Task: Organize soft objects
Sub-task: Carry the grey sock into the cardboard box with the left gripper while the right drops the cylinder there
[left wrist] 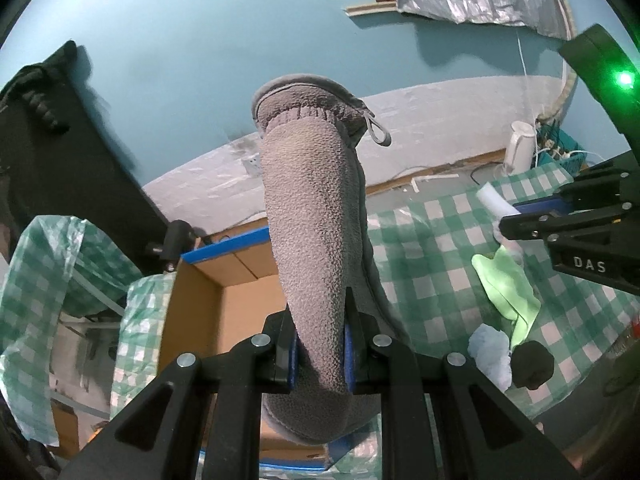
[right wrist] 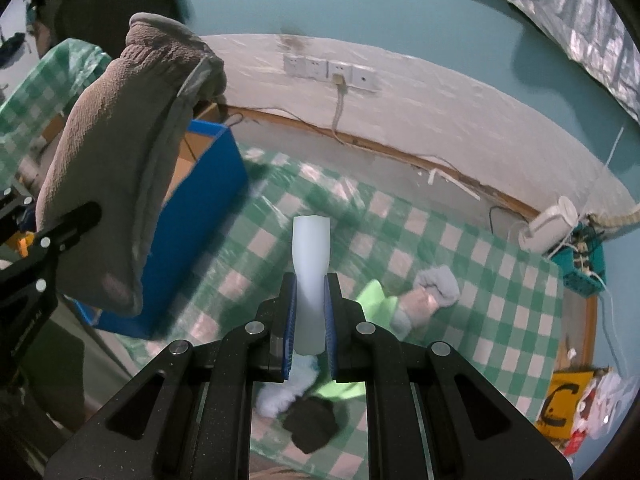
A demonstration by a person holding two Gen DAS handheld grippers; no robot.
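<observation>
grey fleece slipper (left wrist: 316,240) clamped by the left gripper (left wrist: 320,354), raised above the cardboard box (left wrist: 224,280); its heel is cut off below. right gripper (right wrist: 311,320) pinches a white soft piece (right wrist: 310,264) over the checked surface (right wrist: 480,280); cloths beneath are blurred.

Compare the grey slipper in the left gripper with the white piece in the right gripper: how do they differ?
The grey slipper is fuzzy and textured; the white piece looks smooth. The slipper is much bulkier, the white piece thin and narrow. The slipper has a stitched rim and a pull loop; the white piece is plain. Both are clamped upright and lifted above the checked tablecloth.
</observation>
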